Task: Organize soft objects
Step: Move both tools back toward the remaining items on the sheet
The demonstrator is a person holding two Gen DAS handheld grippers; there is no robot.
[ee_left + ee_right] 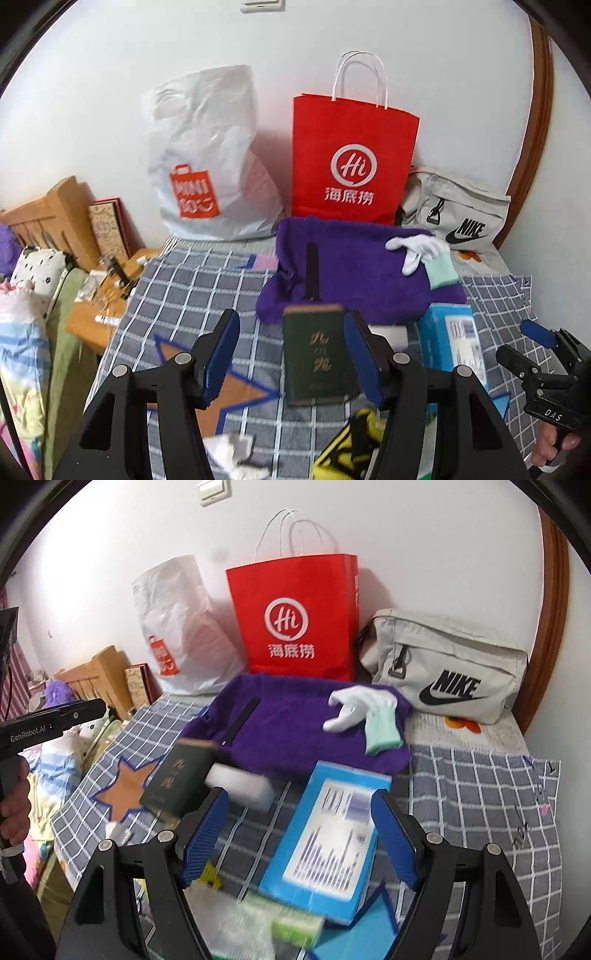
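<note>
1. Left gripper (291, 360) sits low in the centre of its own view, jaws spread wide with nothing between the pads; the dark green book (314, 354) lies on the bed in the gap, right beside the right-hand pad, though contact can't be judged from here.
2. Right gripper (299, 836) fills the bottom of its view, jaws also wide apart and holding nothing, hovering over the blue box (327, 843), which lies flat on the checked bedspread (480, 794).
3. The soft things: a purple towel (354, 273) is spread across the middle of the left view, just behind the book, and it shows again mid-frame in the right view (295, 731).
4. On the towel's right part lies a white glove (413, 251) with a pale green cuff, fingers pointing to frame left; same glove in the right view (358, 709).
5. A slim black strip (313, 273) rests on the towel's left side.
6. Between the book and the blue box in the right view sits a white block (240, 784), blurred.
7. Along the wall at the top: a white plastic bag (207, 155) at left, a red paper bag (351, 158) in the centre, a grey Nike bag (454, 214) at right.
8. Bottom of the left view: a yellow-and-black item (351, 443) and a crumpled white cloth (232, 454), both partly hidden by the gripper.
9. Lower right edge of the left view shows the right gripper's blue pad (541, 334).
</note>
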